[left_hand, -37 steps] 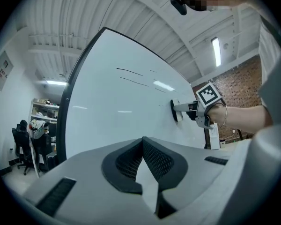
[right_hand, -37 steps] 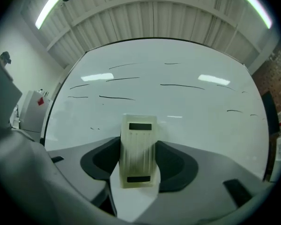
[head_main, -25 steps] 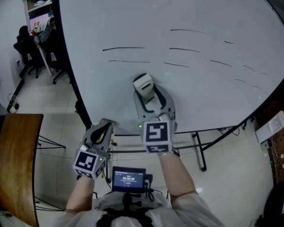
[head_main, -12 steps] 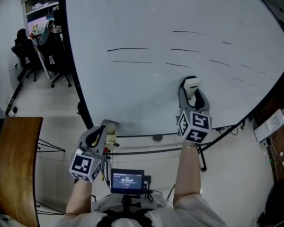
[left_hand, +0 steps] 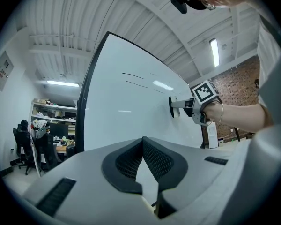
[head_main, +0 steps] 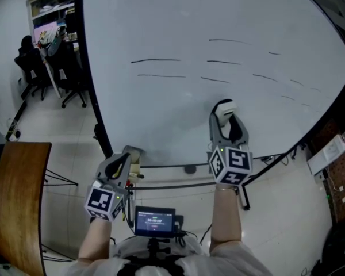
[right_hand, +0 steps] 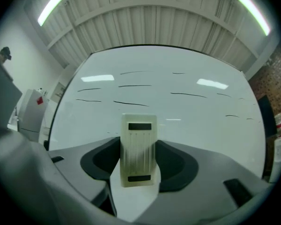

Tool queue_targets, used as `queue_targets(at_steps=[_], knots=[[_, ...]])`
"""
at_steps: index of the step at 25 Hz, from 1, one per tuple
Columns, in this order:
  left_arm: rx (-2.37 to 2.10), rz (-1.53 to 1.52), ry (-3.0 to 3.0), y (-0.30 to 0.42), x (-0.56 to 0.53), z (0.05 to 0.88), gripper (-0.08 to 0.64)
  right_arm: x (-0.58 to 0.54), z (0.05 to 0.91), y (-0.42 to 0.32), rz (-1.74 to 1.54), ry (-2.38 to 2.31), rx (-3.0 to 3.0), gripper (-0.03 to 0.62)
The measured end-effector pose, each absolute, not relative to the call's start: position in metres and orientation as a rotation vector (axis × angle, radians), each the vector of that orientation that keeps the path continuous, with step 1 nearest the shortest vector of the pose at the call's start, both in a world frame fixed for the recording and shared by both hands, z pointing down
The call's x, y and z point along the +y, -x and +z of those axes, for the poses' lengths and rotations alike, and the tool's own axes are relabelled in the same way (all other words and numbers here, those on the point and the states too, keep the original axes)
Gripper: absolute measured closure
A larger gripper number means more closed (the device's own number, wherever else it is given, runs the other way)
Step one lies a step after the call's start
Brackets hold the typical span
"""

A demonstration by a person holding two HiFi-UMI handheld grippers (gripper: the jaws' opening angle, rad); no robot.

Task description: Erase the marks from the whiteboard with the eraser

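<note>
The whiteboard [head_main: 178, 22] fills the head view and carries several short black marks [head_main: 155, 60] across its middle and right. My right gripper [head_main: 225, 115] is shut on a cream eraser [head_main: 223, 110], whose face is against the board below the marks. In the right gripper view the eraser [right_hand: 138, 149] stands upright between the jaws, with marks [right_hand: 131, 103] above it. My left gripper [head_main: 122, 160] hangs low by the board's bottom left corner, shut with nothing in it. The left gripper view shows its closed jaws, the whiteboard [left_hand: 112, 102] edge-on and the eraser [left_hand: 171, 113] pressed to it.
The board's black stand and legs [head_main: 244, 183] run beneath its lower edge. A wooden table [head_main: 17, 194] is at the lower left. Black office chairs [head_main: 34, 62] and shelves [head_main: 46, 10] stand at the far left. A small screen [head_main: 155, 220] sits at my chest.
My right gripper swept the eraser from the board's lower middle to the right, then came back slightly left and down. The left gripper has hardly moved.
</note>
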State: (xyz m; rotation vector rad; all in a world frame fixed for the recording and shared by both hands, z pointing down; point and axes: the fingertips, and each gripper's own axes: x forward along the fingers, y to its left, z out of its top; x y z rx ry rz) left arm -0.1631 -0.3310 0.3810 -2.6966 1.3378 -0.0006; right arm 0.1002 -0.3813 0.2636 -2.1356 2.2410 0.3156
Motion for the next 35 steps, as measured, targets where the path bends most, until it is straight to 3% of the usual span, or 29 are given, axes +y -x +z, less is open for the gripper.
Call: queue_targets(at_steps=[5,9,19,28,35], knots=[[1.337,0.031,2.671,0.153,-0.323,0.376,0.554,-0.360,0.271,0.001,0.358,1.810,2.520,0.350],[1.363,0.039,2.641,0.147,-0.313,0.370,0.554,-0.326,0.293,0.025,0.344,1.653,2.627,0.350],[1.422,0.005,2.684,0.070,-0.252,0.389,0.554,-0.249,0.400,-0.056,0.126,1.747,2.776,0.350],[1.431,-0.039,2.723,-0.030,-0.158,0.417,0.554,-0.157,0.433,-0.148,-0.032,1.698,2.821,0.350],[1.446,-0.092,2.680,-0.060,-0.109,0.414,0.554,-0.113,0.436,-0.191,-0.095,1.672,2.807,0.350]])
